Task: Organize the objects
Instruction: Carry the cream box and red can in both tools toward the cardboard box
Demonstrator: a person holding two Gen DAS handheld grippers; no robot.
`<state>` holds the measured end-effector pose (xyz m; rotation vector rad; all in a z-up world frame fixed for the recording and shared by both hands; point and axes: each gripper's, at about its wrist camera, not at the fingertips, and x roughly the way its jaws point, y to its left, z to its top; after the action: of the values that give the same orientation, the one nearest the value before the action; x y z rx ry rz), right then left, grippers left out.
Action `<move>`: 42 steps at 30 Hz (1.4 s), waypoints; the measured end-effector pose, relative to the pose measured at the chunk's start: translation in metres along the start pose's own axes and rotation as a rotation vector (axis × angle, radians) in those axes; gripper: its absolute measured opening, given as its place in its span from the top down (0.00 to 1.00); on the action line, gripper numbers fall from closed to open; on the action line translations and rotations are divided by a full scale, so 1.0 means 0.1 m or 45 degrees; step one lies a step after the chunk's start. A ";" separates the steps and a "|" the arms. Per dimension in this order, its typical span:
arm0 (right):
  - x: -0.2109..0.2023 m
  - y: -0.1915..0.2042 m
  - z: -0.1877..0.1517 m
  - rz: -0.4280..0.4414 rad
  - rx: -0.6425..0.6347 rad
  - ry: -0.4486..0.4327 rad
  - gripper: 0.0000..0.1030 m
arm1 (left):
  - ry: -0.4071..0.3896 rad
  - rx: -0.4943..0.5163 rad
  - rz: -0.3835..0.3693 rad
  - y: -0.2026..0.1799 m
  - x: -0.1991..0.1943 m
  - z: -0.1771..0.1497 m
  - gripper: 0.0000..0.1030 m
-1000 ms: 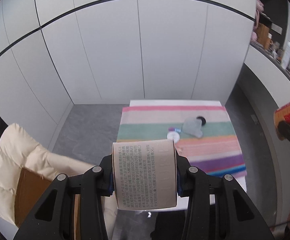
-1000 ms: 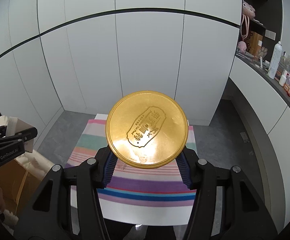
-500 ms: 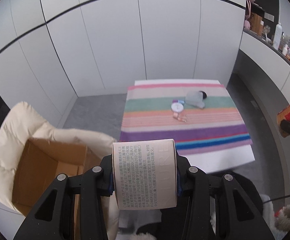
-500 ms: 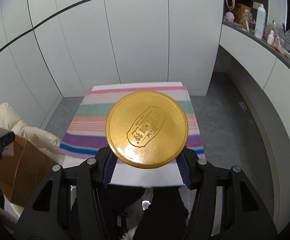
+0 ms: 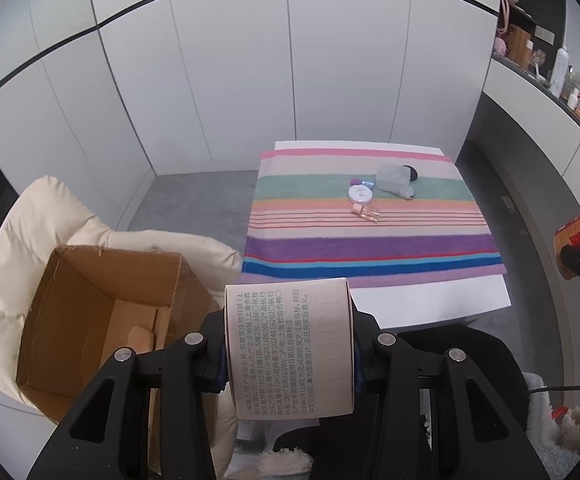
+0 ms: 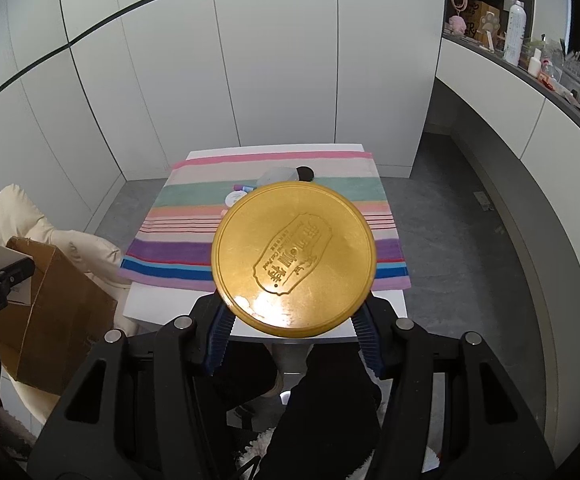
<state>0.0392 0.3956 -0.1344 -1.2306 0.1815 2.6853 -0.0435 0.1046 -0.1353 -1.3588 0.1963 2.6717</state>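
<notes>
Both hands are in the carrying step: the left gripper has its fingers clamped on a pale printed carton, held up over the near edge of the striped surface beside the open cardboard box. The right gripper has its fingers closed on a gold-lidded tin, held in the air above the same surface. The next move probably calls for lowering each item into the box or onto the surface before the fingers part.

We see the worktop ahead: a cloth on it, small containers toward its far side, an open carton on a chair left of it.
</notes>
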 end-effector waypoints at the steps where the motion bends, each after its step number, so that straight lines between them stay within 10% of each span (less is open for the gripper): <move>1: 0.00 0.04 0.00 0.008 -0.012 0.002 0.46 | 0.007 -0.008 -0.003 0.03 0.00 -0.02 0.57; 26: -0.09 2.47 -0.24 0.546 -0.585 0.059 0.46 | 0.058 -0.493 0.345 1.78 -0.50 -1.04 0.57; 42: -0.04 3.35 -0.44 0.679 -0.793 0.096 0.46 | 0.078 -0.687 0.327 2.20 -0.49 -1.13 0.57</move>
<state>0.0023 0.0598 -0.1478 -1.6378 -0.4125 3.2990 0.0347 -0.1349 -0.1497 -1.6523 -0.4039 3.0363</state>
